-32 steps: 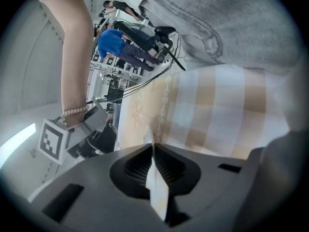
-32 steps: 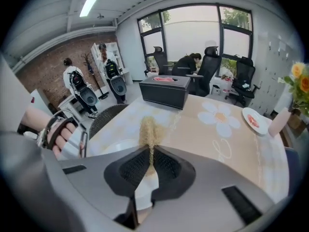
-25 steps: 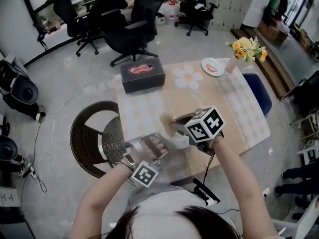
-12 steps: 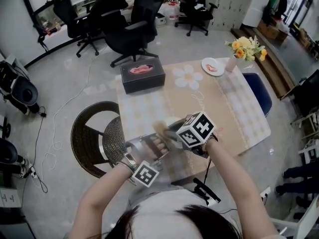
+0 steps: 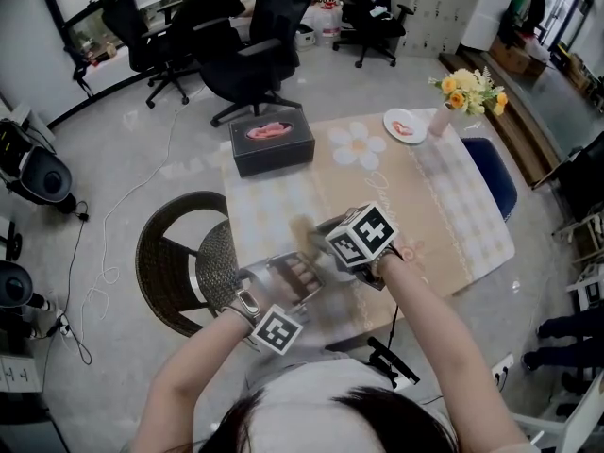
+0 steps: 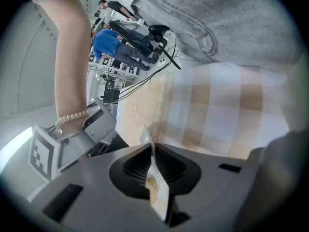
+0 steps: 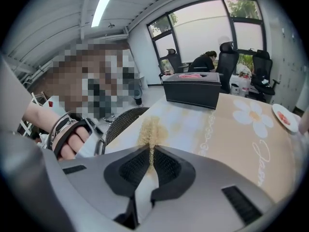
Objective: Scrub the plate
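Between the jaws of my left gripper (image 6: 152, 162) a thin white plate (image 6: 158, 193) stands edge-on, with a brownish smear on its rim. In the head view the left gripper (image 5: 313, 277) sits at the near edge of the table (image 5: 444, 206), and the plate is mostly hidden under the right gripper's marker cube. My right gripper (image 7: 150, 159) is shut on a tan fibrous scrubber (image 7: 151, 128) that sticks out past the fingertips. In the head view the right gripper (image 5: 319, 240) hangs just above the left one, and the scrubber (image 5: 304, 232) is blurred.
A black tissue box (image 5: 271, 141) stands at the table's far left. A small plate with pink food (image 5: 403, 125) and a flower vase (image 5: 469, 92) are at the far right. A wicker chair (image 5: 184, 258) stands left of the table, a blue stool (image 5: 491, 182) at its right.
The right gripper has slid left and slightly away from me with the scrubber in it. The left gripper and the plate have stayed in place.
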`<action>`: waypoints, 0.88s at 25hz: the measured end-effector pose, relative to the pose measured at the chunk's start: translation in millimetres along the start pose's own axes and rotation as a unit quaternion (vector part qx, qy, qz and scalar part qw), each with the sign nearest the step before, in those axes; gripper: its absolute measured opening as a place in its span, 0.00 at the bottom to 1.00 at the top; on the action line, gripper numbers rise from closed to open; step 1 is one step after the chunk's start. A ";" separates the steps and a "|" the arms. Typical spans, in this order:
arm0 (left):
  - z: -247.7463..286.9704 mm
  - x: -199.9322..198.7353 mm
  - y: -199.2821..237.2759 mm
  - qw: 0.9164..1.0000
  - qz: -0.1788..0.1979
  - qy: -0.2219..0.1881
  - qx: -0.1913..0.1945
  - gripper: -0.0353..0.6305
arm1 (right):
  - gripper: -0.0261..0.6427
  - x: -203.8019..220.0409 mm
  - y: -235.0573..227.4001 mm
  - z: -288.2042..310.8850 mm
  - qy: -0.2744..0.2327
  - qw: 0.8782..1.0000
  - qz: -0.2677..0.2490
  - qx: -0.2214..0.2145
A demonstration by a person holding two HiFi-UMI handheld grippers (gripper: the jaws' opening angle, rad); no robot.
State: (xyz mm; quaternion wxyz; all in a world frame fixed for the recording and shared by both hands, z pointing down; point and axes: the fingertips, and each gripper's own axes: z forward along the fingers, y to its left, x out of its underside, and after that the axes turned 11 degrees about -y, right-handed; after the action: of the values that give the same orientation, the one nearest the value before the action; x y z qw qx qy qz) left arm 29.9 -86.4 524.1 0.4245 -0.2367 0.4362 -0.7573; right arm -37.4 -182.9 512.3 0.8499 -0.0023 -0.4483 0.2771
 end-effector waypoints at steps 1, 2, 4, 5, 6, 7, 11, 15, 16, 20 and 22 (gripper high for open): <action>-0.3 -0.1 -0.3 1.000 -0.001 0.000 0.002 0.08 | 0.08 -0.2 -2.9 1.8 -0.002 1.000 0.005 0.005; -0.2 -0.2 -0.8 1.000 -0.001 0.000 0.003 0.08 | 0.08 0.0 -5.6 3.6 -0.003 1.000 0.008 0.009; 0.9 -0.4 -2.3 1.000 -0.003 -0.001 0.005 0.09 | 0.08 0.9 -11.2 7.6 -0.006 1.000 0.013 0.017; 1.7 -0.3 -3.5 1.000 -0.004 -0.001 0.005 0.09 | 0.08 1.2 -14.2 9.6 -0.008 1.000 0.014 0.022; 2.5 -0.3 -4.8 1.000 -0.005 -0.002 0.005 0.09 | 0.08 1.4 -17.5 11.6 -0.009 0.999 0.015 0.027; 3.1 -0.3 -6.0 1.000 -0.007 -0.003 0.006 0.09 | 0.08 1.2 -20.9 13.1 -0.011 0.999 0.014 0.033; 2.3 -1.2 -1.6 1.000 -0.008 -0.003 0.003 0.09 | 0.08 -1.5 -33.6 14.1 -0.014 0.998 0.007 0.057; 2.4 -1.6 -2.0 1.000 -0.006 -0.002 0.006 0.09 | 0.08 1.6 -42.6 16.1 -0.012 0.997 0.004 0.070; 2.6 -1.6 -2.2 1.000 -0.007 -0.002 0.006 0.09 | 0.08 2.3 -45.1 16.8 -0.012 0.997 0.002 0.074; 1.9 -1.8 -0.7 1.000 -0.009 -0.002 0.002 0.09 | 0.08 3.7 -56.2 16.8 -0.011 0.995 0.000 0.095; 1.4 -0.9 -0.1 1.000 -0.010 -0.002 0.000 0.09 | 0.08 4.3 -63.5 15.9 -0.013 0.994 0.003 0.107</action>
State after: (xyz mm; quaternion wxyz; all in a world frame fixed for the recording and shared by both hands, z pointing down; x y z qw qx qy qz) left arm 31.3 -86.3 524.9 0.4180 -0.2426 0.4331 -0.7608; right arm -17.8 -238.5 541.1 0.8388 0.0912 -0.4266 0.3257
